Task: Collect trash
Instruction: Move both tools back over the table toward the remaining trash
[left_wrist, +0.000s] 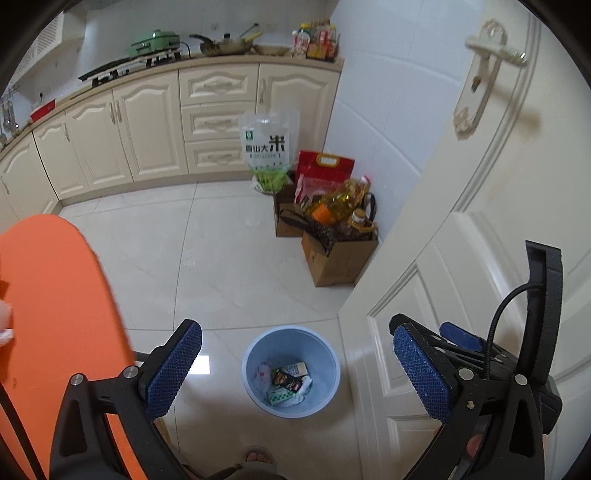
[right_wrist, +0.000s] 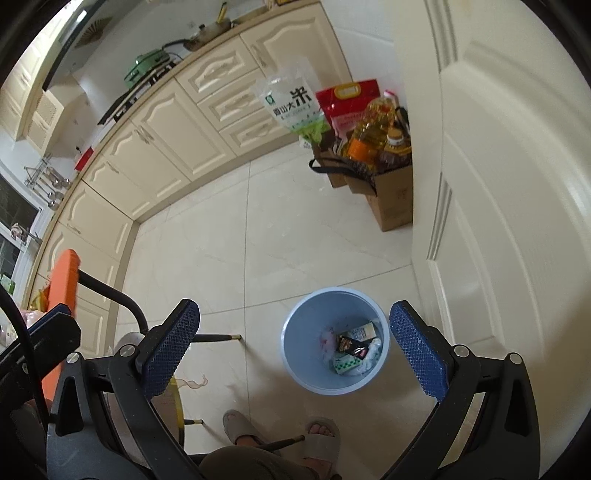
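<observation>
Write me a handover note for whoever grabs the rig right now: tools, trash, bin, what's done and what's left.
Left tool: open, nothing between its pads.
Right tool: open, also empty.
Blue bin stands on the tiled floor beside the white door, below both tools.
Done: cartons and wrappers already lie in the bin.
Left: no loose trash shows on the visible floor; the top of the orange table is mostly out of view, so check there next.
</observation>
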